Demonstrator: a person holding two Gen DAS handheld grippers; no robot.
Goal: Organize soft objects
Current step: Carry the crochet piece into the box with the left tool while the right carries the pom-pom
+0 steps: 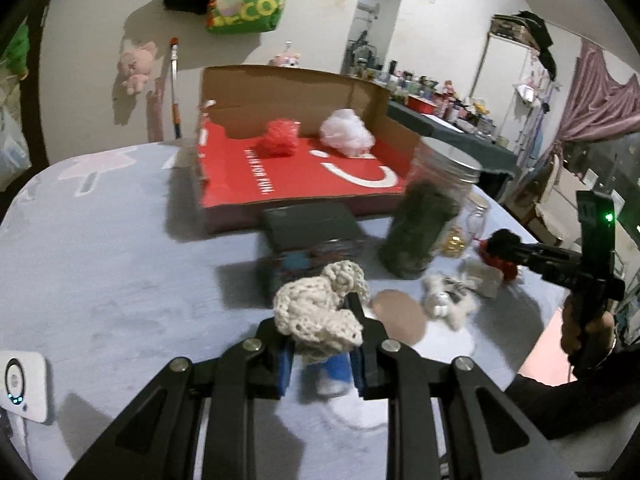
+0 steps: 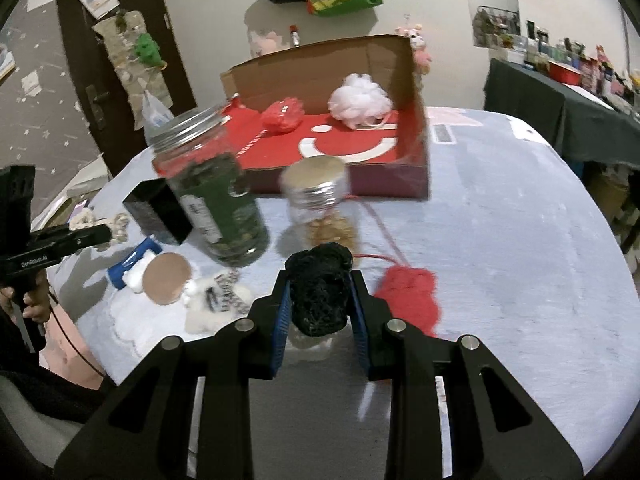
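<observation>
My left gripper (image 1: 318, 330) is shut on a cream crocheted piece (image 1: 320, 312), held above the table. My right gripper (image 2: 320, 300) is shut on a black knitted bundle (image 2: 320, 288); a red knitted piece (image 2: 408, 292) with a trailing red strand hangs beside it. The open cardboard box with a red floor (image 1: 296, 176) stands at the back and holds a red mesh puff (image 1: 279, 138) and a white mesh puff (image 1: 346, 132); the box (image 2: 360, 160) also shows in the right wrist view. The right gripper (image 1: 516, 252) shows at the right of the left wrist view.
A tall jar of dark green contents (image 2: 212, 196) and a small jar with a silver lid (image 2: 320, 200) stand before the box. A black box (image 2: 160, 212), a small doll with brown face (image 2: 168, 280) and a fluffy white toy (image 2: 216, 300) lie on the pale blue cloth.
</observation>
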